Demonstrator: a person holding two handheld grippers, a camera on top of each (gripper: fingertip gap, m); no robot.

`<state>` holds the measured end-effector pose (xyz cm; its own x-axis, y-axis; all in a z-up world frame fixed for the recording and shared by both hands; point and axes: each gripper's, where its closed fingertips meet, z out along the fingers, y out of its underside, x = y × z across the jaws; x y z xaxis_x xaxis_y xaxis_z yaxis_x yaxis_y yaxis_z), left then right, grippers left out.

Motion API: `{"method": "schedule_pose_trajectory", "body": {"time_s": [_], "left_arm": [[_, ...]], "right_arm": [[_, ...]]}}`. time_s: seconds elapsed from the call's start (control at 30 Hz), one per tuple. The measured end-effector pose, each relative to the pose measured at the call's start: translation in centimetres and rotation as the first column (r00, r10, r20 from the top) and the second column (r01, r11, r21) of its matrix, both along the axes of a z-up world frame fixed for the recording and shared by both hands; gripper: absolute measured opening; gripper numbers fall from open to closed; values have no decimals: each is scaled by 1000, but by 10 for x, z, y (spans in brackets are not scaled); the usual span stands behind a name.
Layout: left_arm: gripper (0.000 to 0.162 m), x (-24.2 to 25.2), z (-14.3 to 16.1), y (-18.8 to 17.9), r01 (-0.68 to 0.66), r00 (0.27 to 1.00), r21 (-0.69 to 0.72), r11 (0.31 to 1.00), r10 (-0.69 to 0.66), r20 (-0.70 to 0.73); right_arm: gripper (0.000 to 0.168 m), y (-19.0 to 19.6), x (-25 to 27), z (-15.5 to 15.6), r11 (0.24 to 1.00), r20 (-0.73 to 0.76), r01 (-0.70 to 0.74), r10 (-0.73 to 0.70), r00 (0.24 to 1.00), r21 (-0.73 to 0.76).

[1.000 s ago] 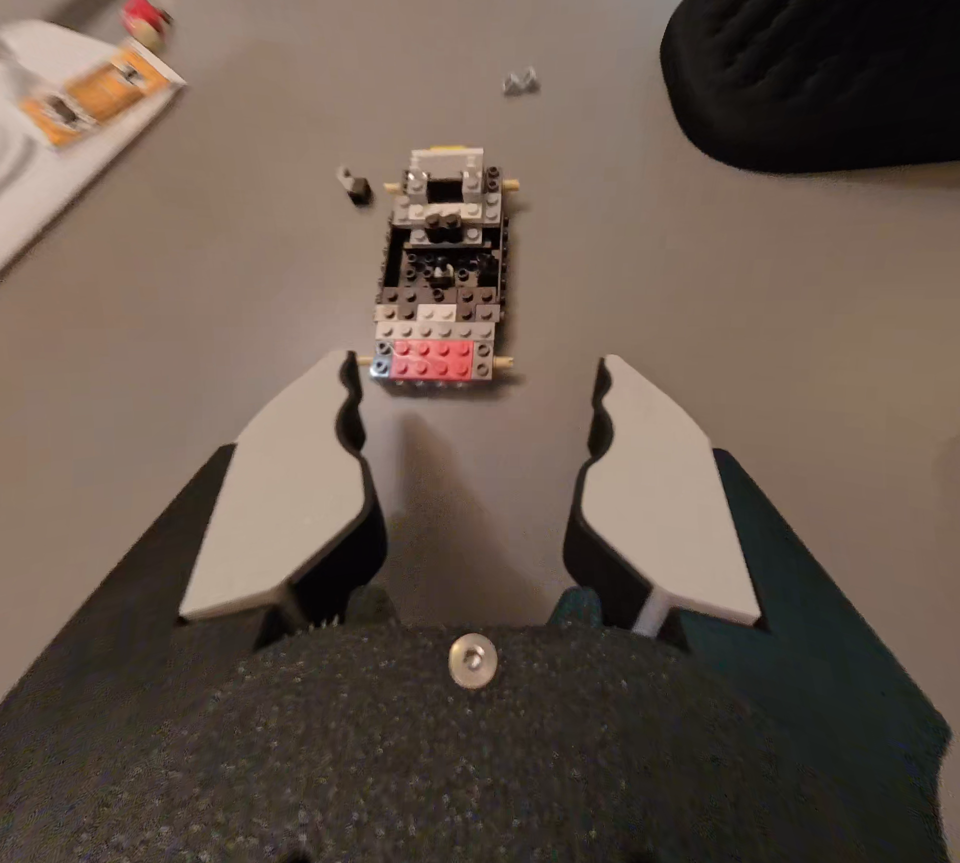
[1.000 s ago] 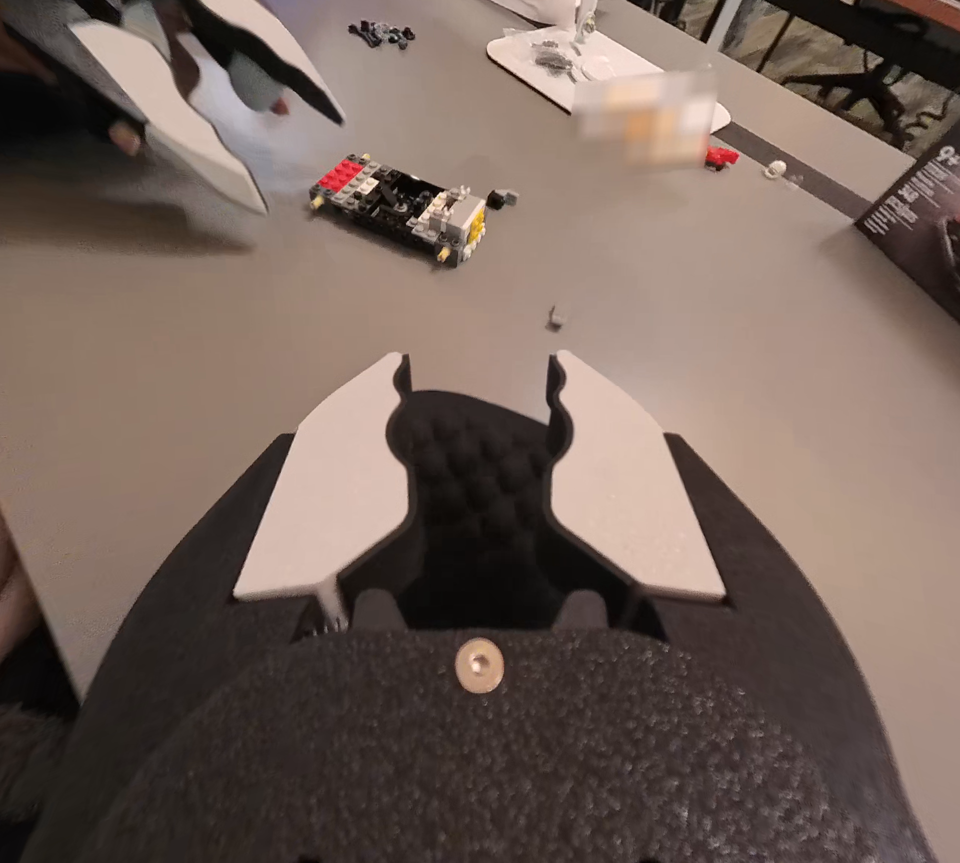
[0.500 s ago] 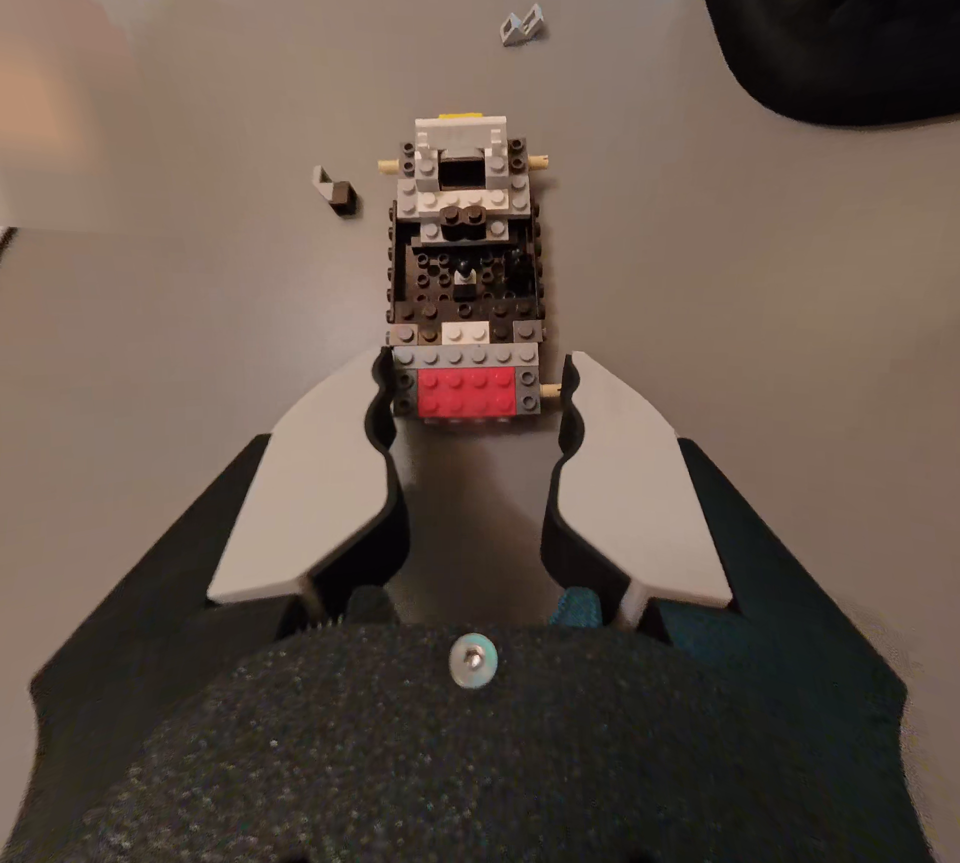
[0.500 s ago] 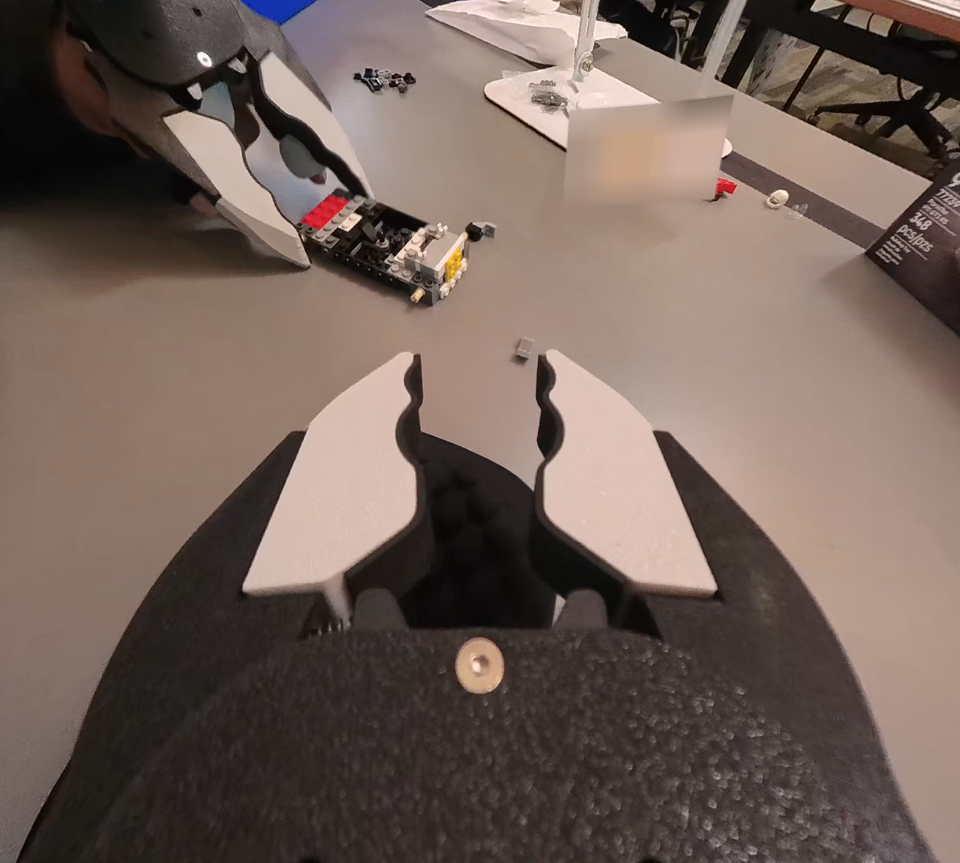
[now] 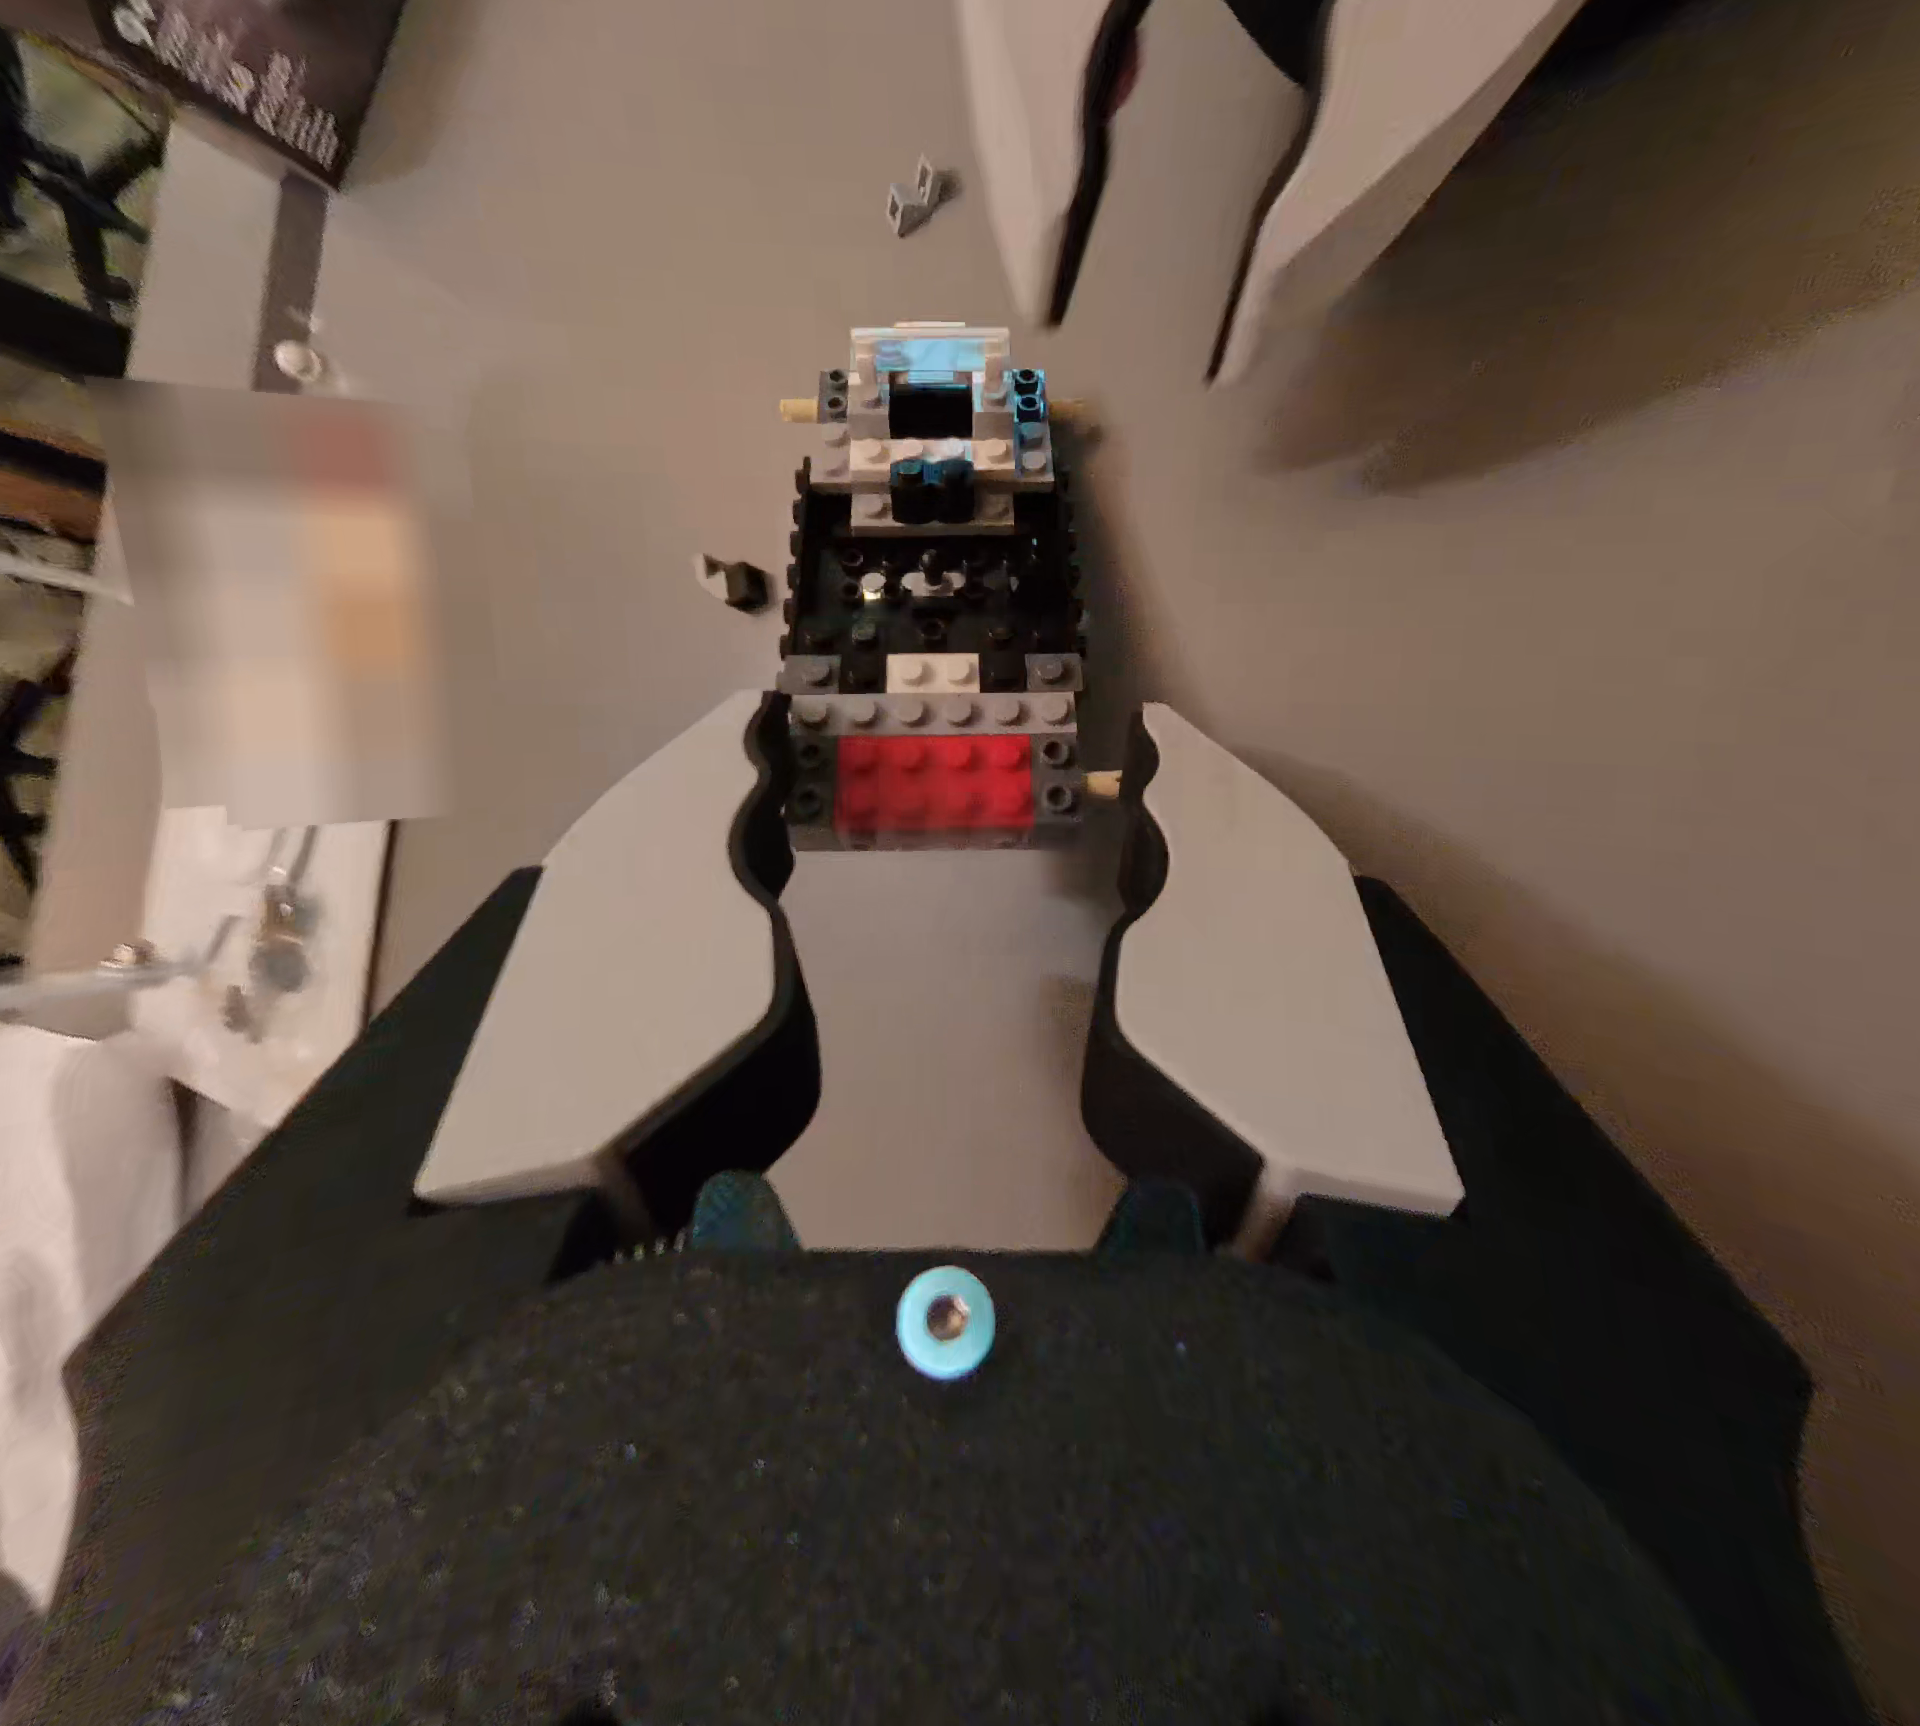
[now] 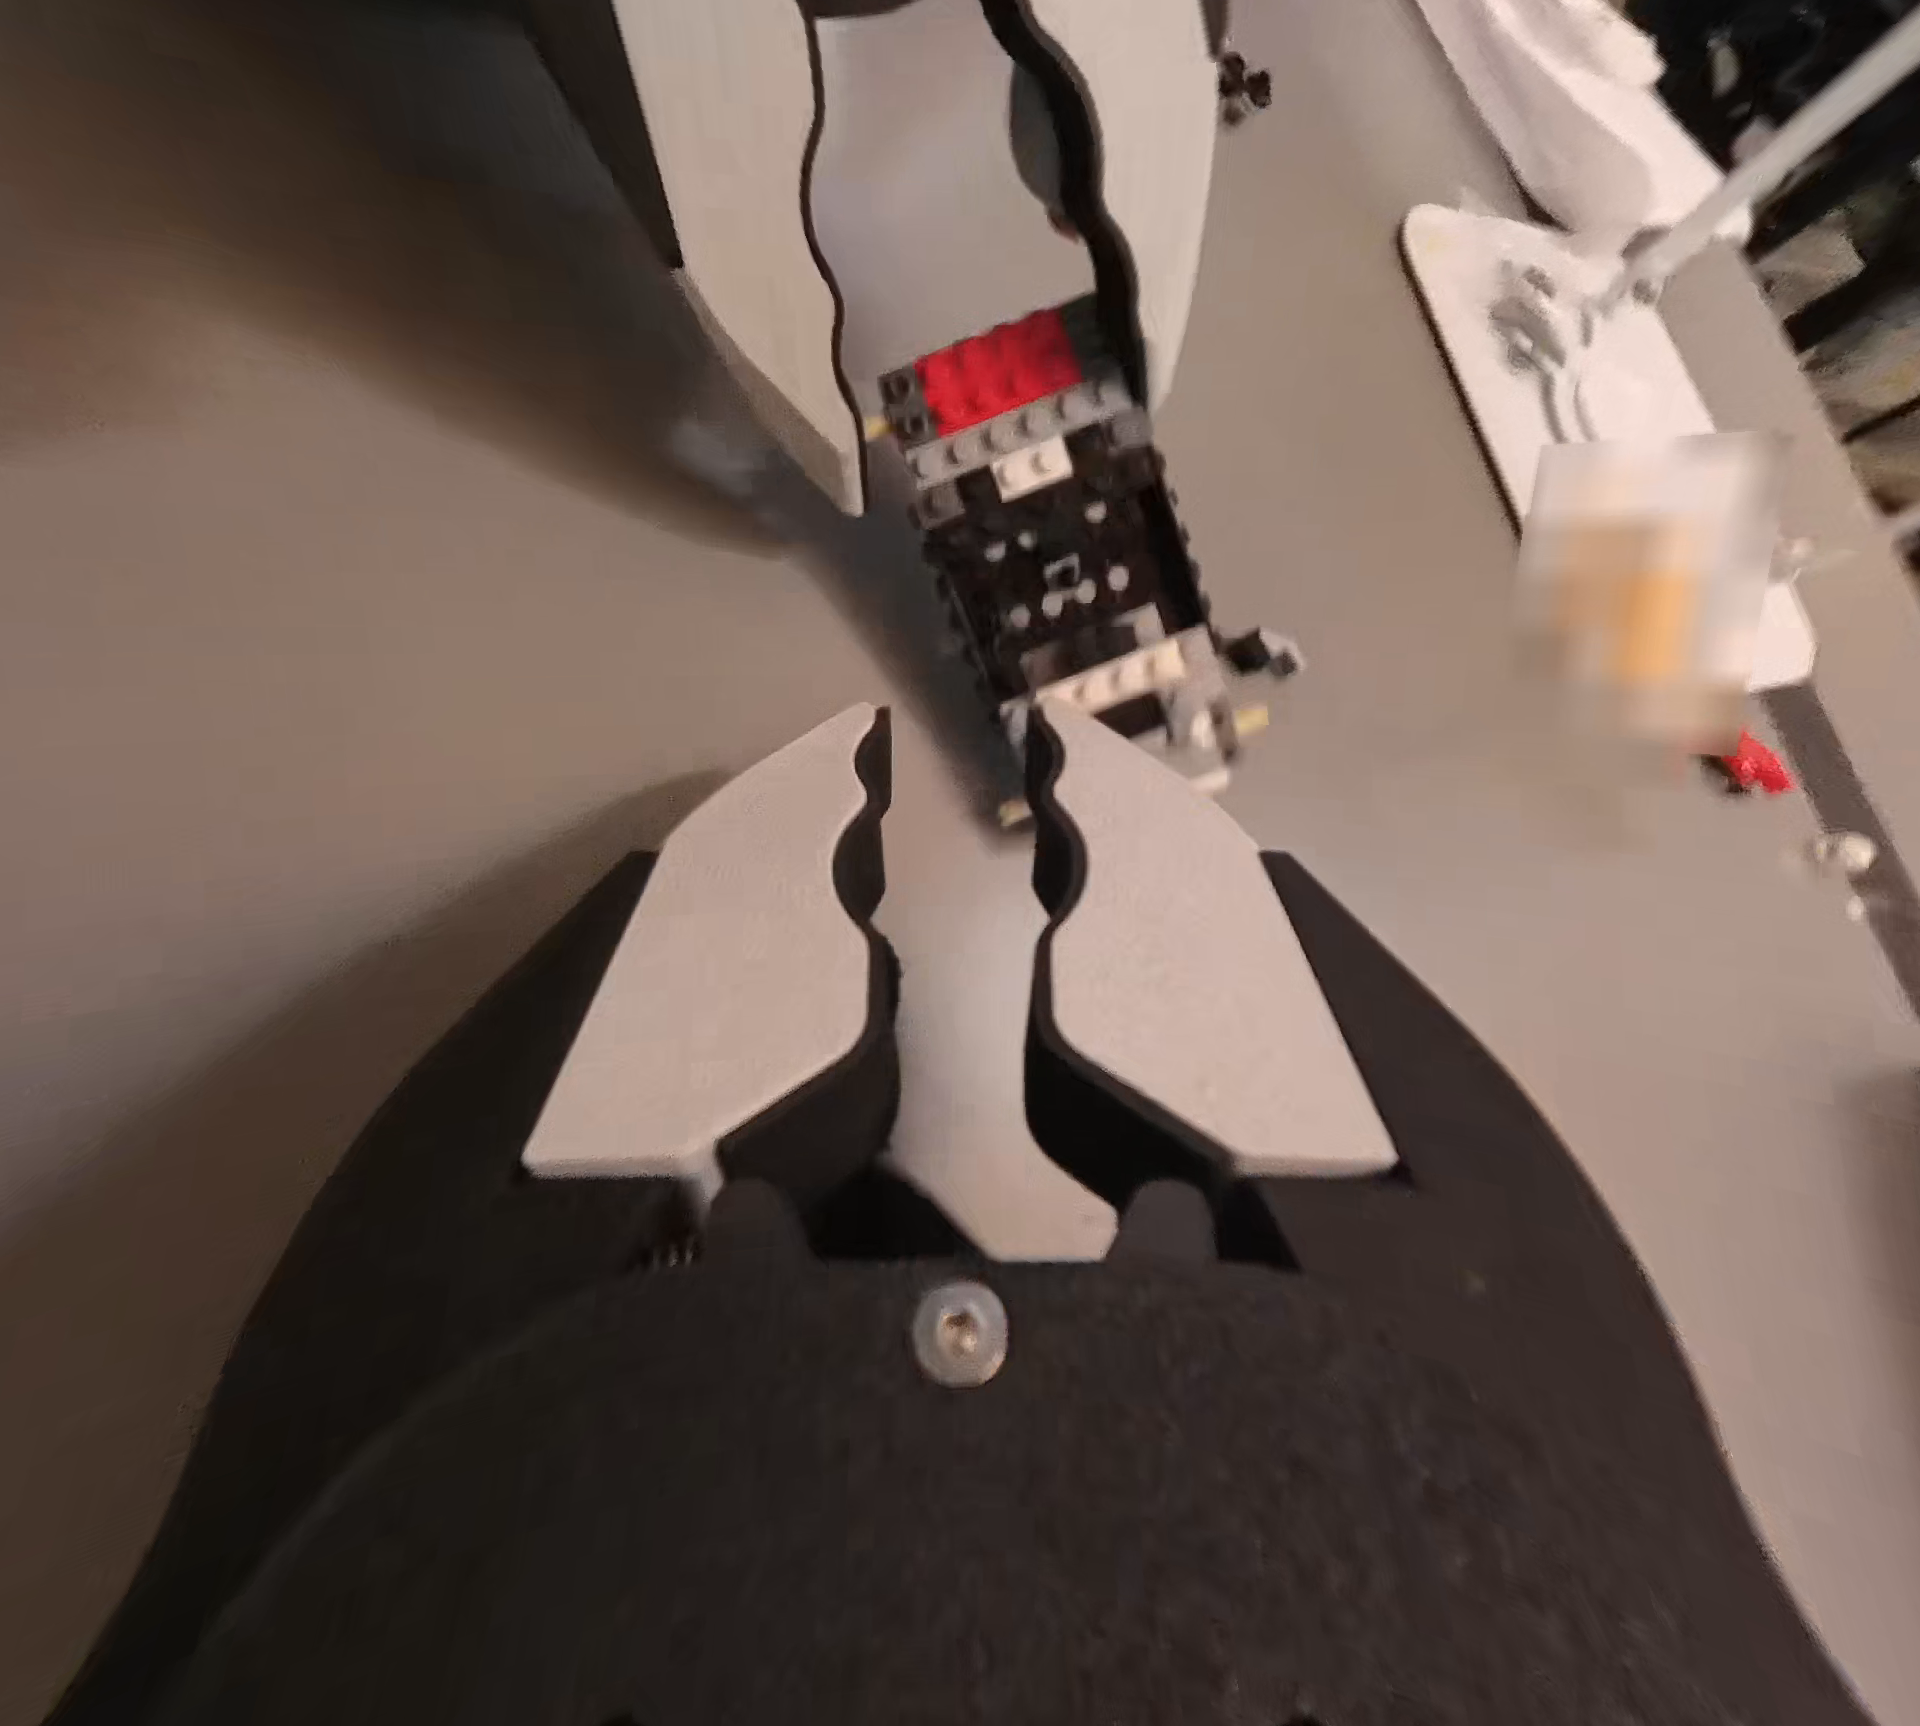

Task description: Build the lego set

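A half-built lego car (image 5: 930, 596), black and grey with a red brick at its near end, lies lengthwise ahead of my left gripper (image 5: 951, 720). The left fingers are closed on that red end: one finger touches its side, the other the tan axle pin. In the right wrist view the car (image 6: 1049, 554) runs from the left gripper (image 6: 1003, 445) down to my right gripper (image 6: 961, 726). The right gripper is narrowly open and empty, with one fingertip (image 6: 1049, 741) over the car's front corner. It shows blurred in the left wrist view (image 5: 1132, 341) beyond the car's front.
A small grey bracket (image 5: 920, 206) and a small black piece (image 5: 736, 580) lie loose on the grey table (image 5: 623, 222). A dark box (image 5: 239, 66) is at far left. A white stand base (image 6: 1538, 388) with grey parts, a white bag (image 6: 1527, 45) and a red piece (image 6: 1756, 772) are at right.
My left gripper has closed in on the car's red end and the car has shifted relative to the small black piece. My right gripper has moved up to the car's front, its gap narrower.
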<state>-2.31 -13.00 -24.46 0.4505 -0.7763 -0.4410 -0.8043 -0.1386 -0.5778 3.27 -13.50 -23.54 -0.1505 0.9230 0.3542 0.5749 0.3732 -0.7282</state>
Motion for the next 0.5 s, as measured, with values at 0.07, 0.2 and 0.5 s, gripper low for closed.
{"method": "schedule_pose_trajectory", "body": {"time_s": [0.07, 0.2, 0.5], "left_arm": [[60, 2, 2, -1, 38, 998, 43, 998, -36, -46], [60, 4, 5, -3, 82, 994, 102, 991, -73, -85], [60, 0, 10, 5, 113, 989, 196, 974, -91, -120]], "right_arm": [[23, -1, -16, 2, 997, -15, -30, 31, 999, 76], [22, 6, -28, -19, 985, 116, -60, 41, 992, 164], [10, 13, -36, -19, 973, 114, -48, 23, 993, 226]]}}
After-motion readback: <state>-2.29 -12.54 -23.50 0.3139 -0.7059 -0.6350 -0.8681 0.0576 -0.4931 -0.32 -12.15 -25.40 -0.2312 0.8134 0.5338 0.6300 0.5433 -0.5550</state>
